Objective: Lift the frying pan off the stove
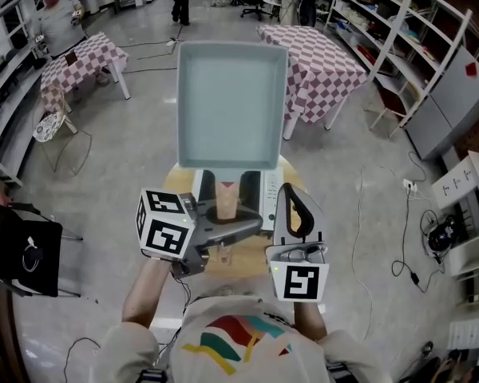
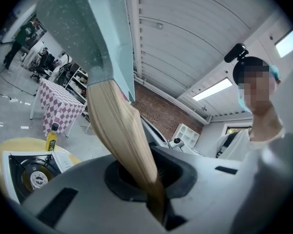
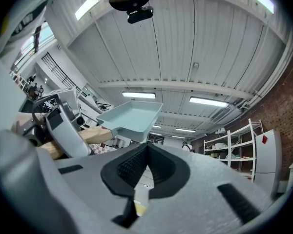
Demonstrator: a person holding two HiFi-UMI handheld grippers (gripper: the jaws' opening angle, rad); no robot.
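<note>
- Where the grey floor opens out beyond the work spot, a left checked table (image 1: pixel 84 58) and a right checked table (image 1: pixel 323 62) stand well apart, each under a red-and-white cloth.
- Nearer the person is a round yellow table (image 1: pixel 180 175) (image 2: pixel 2 152), which bears the stove.
- The frying pan (image 1: pixel 231 102) (image 2: pixel 88 28) (image 3: pixel 132 118) is a pale grey-green square pan with raised walls. It is held up in the air, off the stove and close under the head camera, so that in the head view it covers the far part of the yellow table.
- The stove (image 1: pixel 267 202) (image 2: pixel 34 172) is white, with a black burner whose top is bare in the left gripper view. It sits low and well apart from the pan.
- The left gripper (image 1: pixel 238 228) (image 2: pixel 154 189) has its jaws clamped on the pan's wooden handle (image 1: pixel 226 200) (image 2: pixel 122 135) (image 3: pixel 95 136). The handle runs from between the jaws up to the pan's body.
- The right gripper (image 1: pixel 291 194) (image 3: pixel 144 169) stands just beside the left one, pointing upward. Its jaws are pressed together with nothing between them, and it is apart from the pan and the handle.
- A small yellow bottle (image 2: pixel 51 136) with a dark cap stands upright on the yellow table, just beside the stove's far edge.
</note>
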